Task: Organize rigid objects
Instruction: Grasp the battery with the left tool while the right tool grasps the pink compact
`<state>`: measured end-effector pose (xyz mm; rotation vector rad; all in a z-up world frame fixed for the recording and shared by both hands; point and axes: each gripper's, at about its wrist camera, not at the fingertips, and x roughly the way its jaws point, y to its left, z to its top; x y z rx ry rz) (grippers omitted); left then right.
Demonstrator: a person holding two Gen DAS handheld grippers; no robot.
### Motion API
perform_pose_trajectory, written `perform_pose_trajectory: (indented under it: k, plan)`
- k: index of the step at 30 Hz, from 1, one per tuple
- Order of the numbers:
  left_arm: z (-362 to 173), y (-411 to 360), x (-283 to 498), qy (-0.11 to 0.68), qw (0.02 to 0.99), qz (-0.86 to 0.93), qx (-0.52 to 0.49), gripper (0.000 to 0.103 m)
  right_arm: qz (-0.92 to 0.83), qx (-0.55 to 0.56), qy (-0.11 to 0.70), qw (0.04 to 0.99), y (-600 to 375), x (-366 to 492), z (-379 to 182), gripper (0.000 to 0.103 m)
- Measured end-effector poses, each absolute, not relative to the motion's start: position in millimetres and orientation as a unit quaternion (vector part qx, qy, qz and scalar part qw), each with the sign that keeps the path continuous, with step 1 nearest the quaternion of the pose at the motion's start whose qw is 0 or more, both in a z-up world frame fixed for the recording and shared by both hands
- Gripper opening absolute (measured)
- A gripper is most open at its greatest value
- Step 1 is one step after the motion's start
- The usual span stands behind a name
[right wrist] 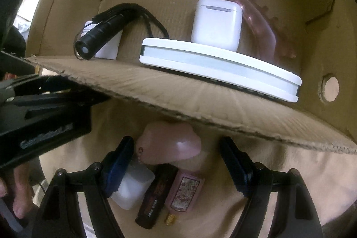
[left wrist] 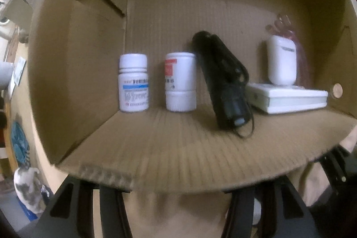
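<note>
Rigid objects are split between two places: inside the cardboard box stand two white pill bottles, a black flashlight leaning against the second bottle, and a white earbud case on top of a flat white case with a pink comb behind it; outside, in front of the box's near flap, lie a pink heart-shaped piece, a small white block, a dark tube and a pink bottle, bunched together on the tan surface. The right tool points almost straight down over this cluster, its jaws standing fairly wide and gripping nothing, with the items lying between them. To do this pick well, I judge it should settle on one item, centre the pads on its long flat sides, and keep clear of neighbours that touch it, since closing across the whole bunch would likely scatter them. The left tool also points down, near the flap's front edge, its fingers apart with only bare surface between them. A hand shows at the left edge of the right wrist view
</note>
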<state>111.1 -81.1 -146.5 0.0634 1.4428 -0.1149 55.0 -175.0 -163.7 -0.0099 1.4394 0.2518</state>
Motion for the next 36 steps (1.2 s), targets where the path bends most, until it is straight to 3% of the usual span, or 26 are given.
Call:
perform_pose_trajectory:
  k: [3, 11, 16, 30, 36]
  plan:
    - [-147.4, -79.3, 117.0, 0.663, 0.746, -0.059, 0.019, 0.020, 0.119, -0.004, 0.654, 0.747, -174.6, 54.8, -161.6, 0.059]
    - [-151.6, -62.5, 118.0, 0.677, 0.735, -0.043, 0.013, 0.010, 0.108, -0.008, 0.654, 0.749, -188.9, 54.8, -158.9, 0.059]
    - [-152.1, -52.6, 112.6, 0.684, 0.728, -0.042, -0.002, 0.009, 0.097, -0.006, 0.656, 0.749, -197.9, 51.6, -159.6, 0.059]
    - [-150.3, -102.3, 110.1, 0.650, 0.755, -0.046, 0.075, 0.010, 0.095, -0.024, 0.650, 0.753, -187.3, 49.0, -166.7, 0.059]
    - [-140.6, -80.0, 108.4, 0.654, 0.754, -0.054, 0.041, 0.009, 0.108, -0.011, 0.652, 0.751, -179.0, 47.7, -160.9, 0.058]
